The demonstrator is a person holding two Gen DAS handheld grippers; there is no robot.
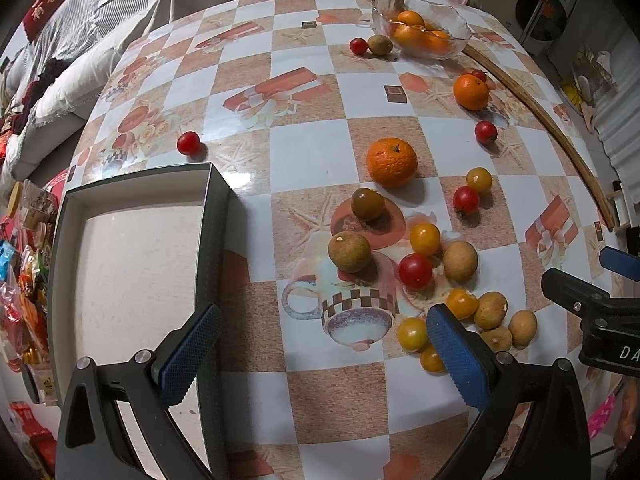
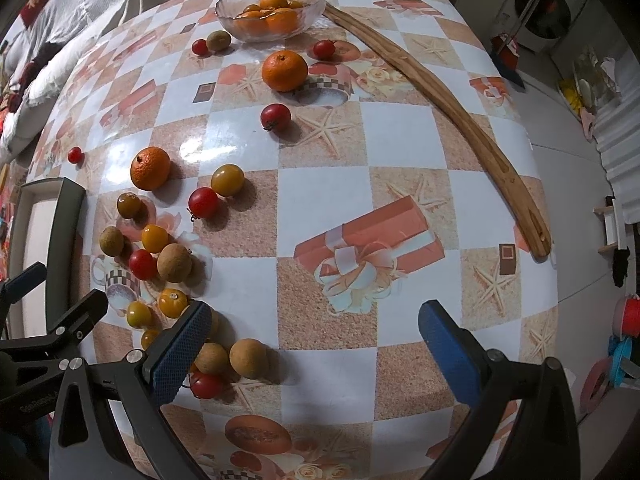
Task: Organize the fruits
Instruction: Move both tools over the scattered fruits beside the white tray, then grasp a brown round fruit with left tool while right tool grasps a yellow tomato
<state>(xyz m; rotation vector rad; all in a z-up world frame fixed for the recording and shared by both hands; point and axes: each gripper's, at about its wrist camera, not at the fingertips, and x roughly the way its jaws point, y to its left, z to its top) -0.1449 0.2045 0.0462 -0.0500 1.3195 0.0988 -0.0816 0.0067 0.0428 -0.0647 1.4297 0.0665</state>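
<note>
Fruit lies scattered loose over the checked desk. Densest cluster sits near the left gripper: brown longans, yellow cherry tomatoes and red cherry tomatoes, many touching or just beside one another. One mandarin lies behind that cluster; a second mandarin sits farther back, a red tomato just behind it. A lone red tomato rests near the far corner of the box.

Glass bowl at the far edge of the desk holds several mandarins; a red tomato and a longan lie just beside it on the desk.

Shallow dark-walled box with pale floor stands at the left edge, nothing in it.

Long curved wooden strip lies along the right side of the desk, one end near the bowl.

Left gripper: jaws spread wide, nothing between them, one blue pad over the box wall, the other over the cluster's near edge.

Right gripper: jaws spread wide, holding nothing, its left pad over longans and a red tomato at the near end of the cluster.

Bedding and clothes lie behind the desk.
</note>
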